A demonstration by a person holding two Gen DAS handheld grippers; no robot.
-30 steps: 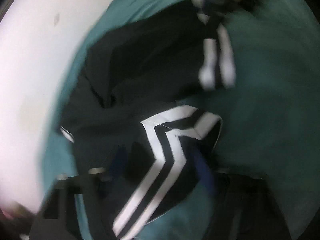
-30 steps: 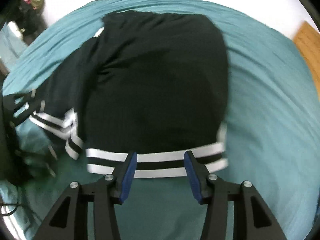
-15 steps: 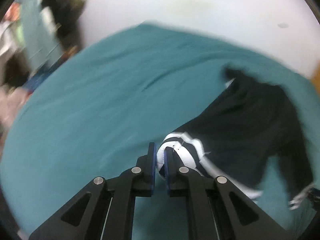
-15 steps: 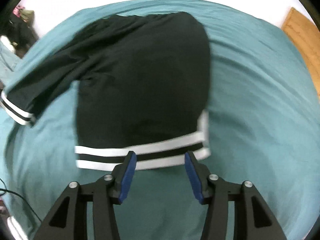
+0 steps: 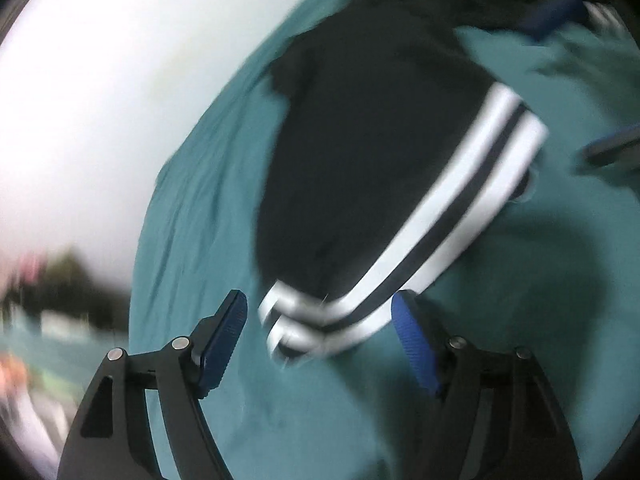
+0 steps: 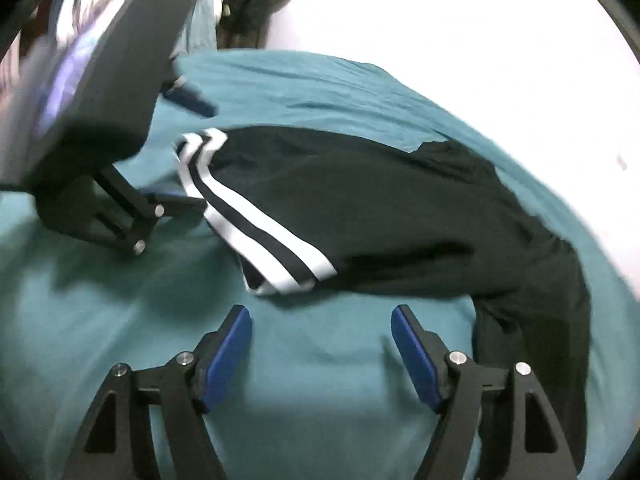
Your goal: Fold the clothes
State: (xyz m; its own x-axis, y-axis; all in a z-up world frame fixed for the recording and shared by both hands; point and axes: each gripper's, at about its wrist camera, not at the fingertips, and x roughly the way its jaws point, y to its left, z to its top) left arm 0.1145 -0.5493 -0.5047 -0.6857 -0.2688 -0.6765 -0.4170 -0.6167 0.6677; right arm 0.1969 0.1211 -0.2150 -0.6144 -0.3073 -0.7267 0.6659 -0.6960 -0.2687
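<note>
Teal bedsheet (image 6: 120, 320), black garment (image 6: 380, 216), both hand-held grippers spread, empty

Black garment (image 6: 360, 208) (white-striped hem) on teal sheet (image 6: 280, 360)

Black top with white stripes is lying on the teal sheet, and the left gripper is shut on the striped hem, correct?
Not quite. The left gripper is open, jaws apart at the striped hem of the black top on the teal sheet; the left wrist view shows it.
</note>
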